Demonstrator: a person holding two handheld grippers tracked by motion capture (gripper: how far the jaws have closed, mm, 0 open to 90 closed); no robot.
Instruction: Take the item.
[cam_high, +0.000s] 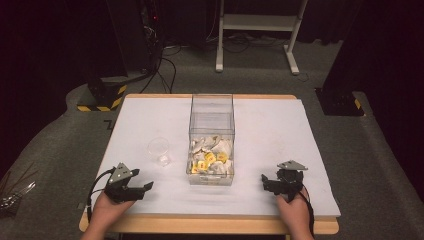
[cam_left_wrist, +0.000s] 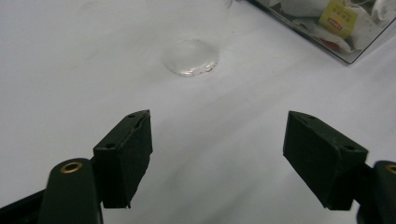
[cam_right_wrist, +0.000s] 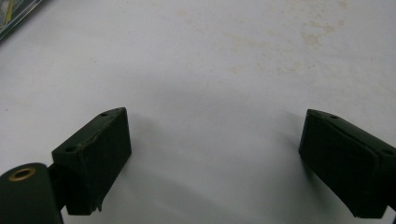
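Item 1, nearest the high camera: my two hands at the bottom edge of the frame, each holding a gripper over the near edge of the desk (cam_high: 150, 112).

Item 2: left gripper (cam_high: 142, 190), lower left of the high view. Jaws spread wide, nothing between them; in its own view they frame bare white surface.

Item 3: right gripper (cam_high: 265, 181), lower right of the high view. Jaws likewise wide apart and holding nothing, bare desk between them in the right gripper view.

Item 4: clear cup (cam_high: 159, 151), left of centre in the high view, upright and apparently empty, just beside the box's left wall but apart from it. In the left gripper view its base sits in the upper middle of the frame (cam_left_wrist: 190, 57), ahead of the jaws.

Item 5: clear box (cam_high: 212, 107), centre of the high view, open-topped, its near end heaped with tea bags (cam_high: 210, 159), white sachets with yellow tags. One yellow tag shows at the upper right of the left gripper view (cam_left_wrist: 338, 17).

Status, as I judge it: start position, nothing picked. The work looks like moving a tea bag from box to cup. Next I would lift one gripper over the box rim, come down into the heap, and close on a single sachet or its tag without dragging its neighbours out.
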